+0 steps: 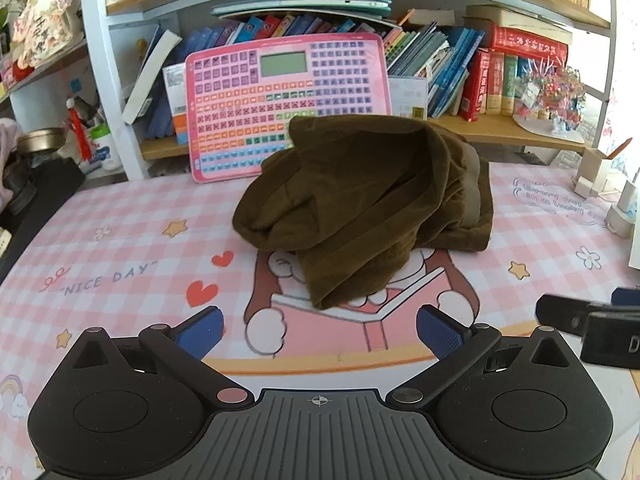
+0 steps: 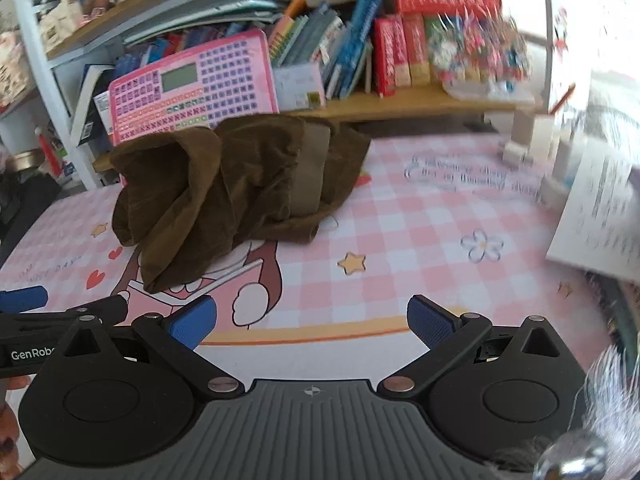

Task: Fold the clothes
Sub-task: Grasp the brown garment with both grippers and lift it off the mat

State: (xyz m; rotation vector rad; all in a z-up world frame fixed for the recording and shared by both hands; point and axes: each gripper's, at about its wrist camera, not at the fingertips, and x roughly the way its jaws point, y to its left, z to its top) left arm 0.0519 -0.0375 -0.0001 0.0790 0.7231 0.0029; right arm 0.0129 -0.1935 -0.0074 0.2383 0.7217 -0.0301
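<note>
A dark brown garment [image 1: 360, 200] lies crumpled in a heap on the pink checked desk mat [image 1: 120, 240], near the back middle. It also shows in the right wrist view [image 2: 224, 188], with a grey-brown waistband panel on its right side. My left gripper [image 1: 320, 332] is open and empty, a short way in front of the heap's near tip. My right gripper [image 2: 312, 326] is open and empty, in front and to the right of the heap. The right gripper's body shows at the right edge of the left wrist view [image 1: 592, 320], and the left gripper's body shows at the left edge of the right wrist view [image 2: 60, 316].
A pink toy keyboard panel [image 1: 280, 108] leans against a low shelf of books [image 1: 460, 72] behind the garment. Small white boxes [image 1: 600, 184] and a sheet of paper [image 2: 600, 216] stand at the right edge. Dark objects [image 1: 24, 184] lie at the left edge.
</note>
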